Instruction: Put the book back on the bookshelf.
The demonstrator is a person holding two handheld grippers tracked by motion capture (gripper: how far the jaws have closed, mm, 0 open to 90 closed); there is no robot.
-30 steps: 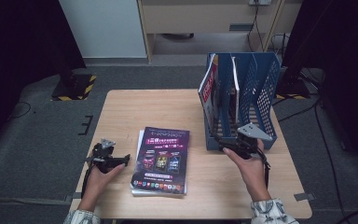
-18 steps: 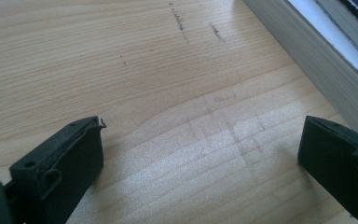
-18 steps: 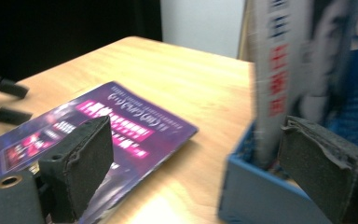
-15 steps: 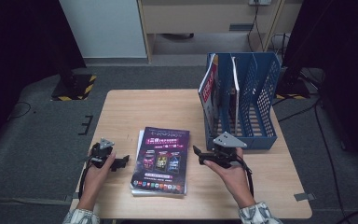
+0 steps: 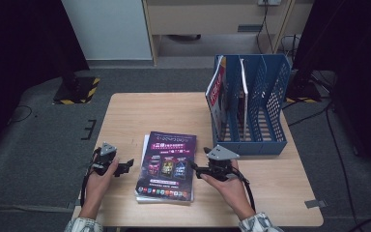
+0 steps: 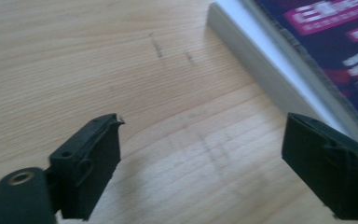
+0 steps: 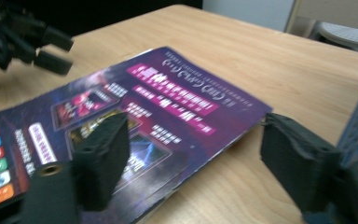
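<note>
At the far right of the worktop (image 5: 140, 111) stands a blue file rack (image 5: 270, 104) holding two upright magazines (image 5: 216, 92) in its left compartments; the other slots look bare. Nearer the person, a purple-covered magazine stack (image 5: 168, 164) lies flat between both tongs. Left tongs (image 5: 125, 167) sit just beside its left edge, right tongs (image 5: 196, 168) at its right edge. Both pairs have just been closing, yet they stand apart with nothing gripped between them.

Glossy paper magazine (image 5: 166, 164) lies on a matt pale wood table (image 5: 140, 111) beside a perforated plastic rack (image 5: 265, 96).
</note>
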